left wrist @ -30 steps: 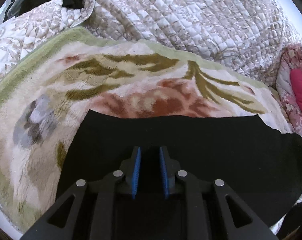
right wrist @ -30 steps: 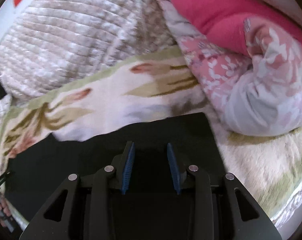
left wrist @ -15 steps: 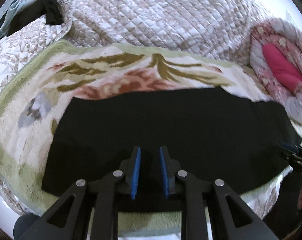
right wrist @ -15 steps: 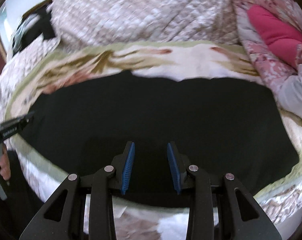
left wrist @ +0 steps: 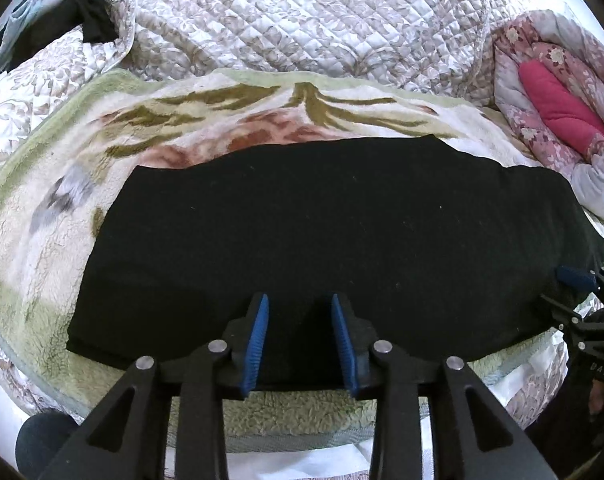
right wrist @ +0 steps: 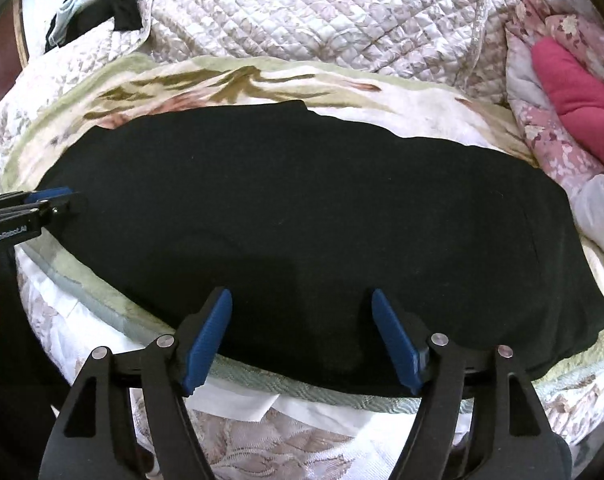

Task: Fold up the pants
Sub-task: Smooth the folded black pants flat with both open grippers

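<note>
L gripper (left wrist: 299, 340) part-open, R gripper (right wrist: 302, 336) wide open, both holding nothing, over black pants (left wrist: 322, 232) flat at bed's near edge.

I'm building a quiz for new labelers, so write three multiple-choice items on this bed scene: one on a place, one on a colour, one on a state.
1. Where do the pants lie?
A. on the leaf-patterned blanket
B. on a bare wooden floor
C. over a chair back

2. What colour are the pants?
A. white
B. black
C. red

3. How are the jaws of the right gripper?
A. shut on the pants
B. shut on the blanket
C. open, holding nothing

Key: 1 A, the blanket shows on every side of the cloth; 2 B, the cloth is plainly black in both views; 3 C, a wide gap shows between the blue pads with nothing pinched.
</note>
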Tool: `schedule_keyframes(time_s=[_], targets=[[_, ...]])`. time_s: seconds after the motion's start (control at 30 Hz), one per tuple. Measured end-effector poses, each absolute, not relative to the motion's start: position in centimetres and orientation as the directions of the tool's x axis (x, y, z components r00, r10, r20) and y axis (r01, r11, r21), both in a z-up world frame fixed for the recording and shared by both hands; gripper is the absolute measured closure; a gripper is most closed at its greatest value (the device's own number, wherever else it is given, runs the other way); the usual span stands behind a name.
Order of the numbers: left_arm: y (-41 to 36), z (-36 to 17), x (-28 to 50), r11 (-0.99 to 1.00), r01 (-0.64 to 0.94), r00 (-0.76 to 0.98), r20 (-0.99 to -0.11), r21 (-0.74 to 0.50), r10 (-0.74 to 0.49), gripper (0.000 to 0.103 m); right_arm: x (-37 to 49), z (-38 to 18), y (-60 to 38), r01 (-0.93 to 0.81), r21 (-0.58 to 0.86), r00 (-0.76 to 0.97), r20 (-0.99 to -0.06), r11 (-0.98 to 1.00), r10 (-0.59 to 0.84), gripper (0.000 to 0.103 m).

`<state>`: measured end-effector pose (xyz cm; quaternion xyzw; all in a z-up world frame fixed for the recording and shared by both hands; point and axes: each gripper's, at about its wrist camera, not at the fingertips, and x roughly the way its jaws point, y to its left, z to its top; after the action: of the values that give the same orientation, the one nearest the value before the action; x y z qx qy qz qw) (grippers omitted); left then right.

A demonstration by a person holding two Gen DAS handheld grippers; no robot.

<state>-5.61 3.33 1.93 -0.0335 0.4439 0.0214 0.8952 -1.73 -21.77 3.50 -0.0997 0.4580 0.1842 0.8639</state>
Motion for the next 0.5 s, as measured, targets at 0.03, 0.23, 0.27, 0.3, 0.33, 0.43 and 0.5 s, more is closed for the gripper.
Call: schedule_keyframes(time_s=[0.03,0.23,0.27,0.3,0.33,0.43,0.5], targets=[[3.3,1.9,-5.6,0.997,-0.067,0.605,-0.796,-0.039,0.01,0.066,-1.7,3.5,-21.8,-0.41,-0.003,0.511,-0.829,0.912,0.226,0.029],[3.6,2.0,-5.9,0.995,-0.079,0.603,-0.798,-0.066,-0.005,0.065,-1.7,3.6,-21.4,-0.412,-0.025,0.507,-0.837,0.911,0.206,0.029],[3.9,2.1,-6.1,0.993,-0.088,0.603,-0.797,-0.075,-0.007,0.065,-1.8,3.6,-21.4,-0.411,-0.027,0.507,-0.838,0.911,0.204,0.029],[4.2,2.2,-6.5,0.991,-0.098,0.605,-0.797,-0.086,-0.009,0.065,-1.7,3.6,-21.5,-0.413,-0.028,0.507,-0.837,0.91,0.204,0.029],[4.6,2.3,-6.8,0.99,-0.105,0.607,-0.795,-0.099,-0.015,0.065,-1.8,3.7,-21.5,-0.414,-0.032,0.509,-0.837,0.91,0.202,0.029],[5.8,2.4,-8.1,0.985,-0.132,0.614,-0.789,-0.114,-0.009,0.065,-1.8,3.7,-21.5,-0.412,-0.03,0.509,-0.837,0.911,0.203,0.029],[6.7,2.4,-8.7,0.981,-0.155,0.611,-0.791,-0.121,-0.001,0.065,-1.8,3.8,-21.4,-0.409,-0.031,0.509,-0.838,0.912,0.2,0.029]])
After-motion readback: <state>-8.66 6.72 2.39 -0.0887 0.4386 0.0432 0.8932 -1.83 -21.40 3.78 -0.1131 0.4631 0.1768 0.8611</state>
